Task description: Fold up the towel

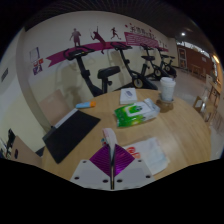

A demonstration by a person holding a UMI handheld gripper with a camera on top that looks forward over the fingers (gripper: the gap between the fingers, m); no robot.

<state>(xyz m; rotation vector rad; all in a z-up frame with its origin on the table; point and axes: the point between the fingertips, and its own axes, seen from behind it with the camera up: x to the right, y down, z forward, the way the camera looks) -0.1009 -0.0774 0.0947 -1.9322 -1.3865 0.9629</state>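
Note:
My gripper (111, 150) is low over the near edge of a round wooden table (185, 125). Its two purple pads (100, 160) stand pressed together along a thin line. A narrow strip of white cloth (108, 137) rises from between the fingertips; it looks like an edge of the towel, pinched by both fingers. More white cloth with a red print (151, 153) lies flat on the table just to the right of the fingers. How the strip joins that cloth is hidden by the right finger.
A black mat (70, 133) lies to the left. A green wipes pack (135, 113) lies beyond the fingers, with a white packet (129, 96) and a white cup (167, 90) further back. Exercise bikes (140, 65) stand by the wall.

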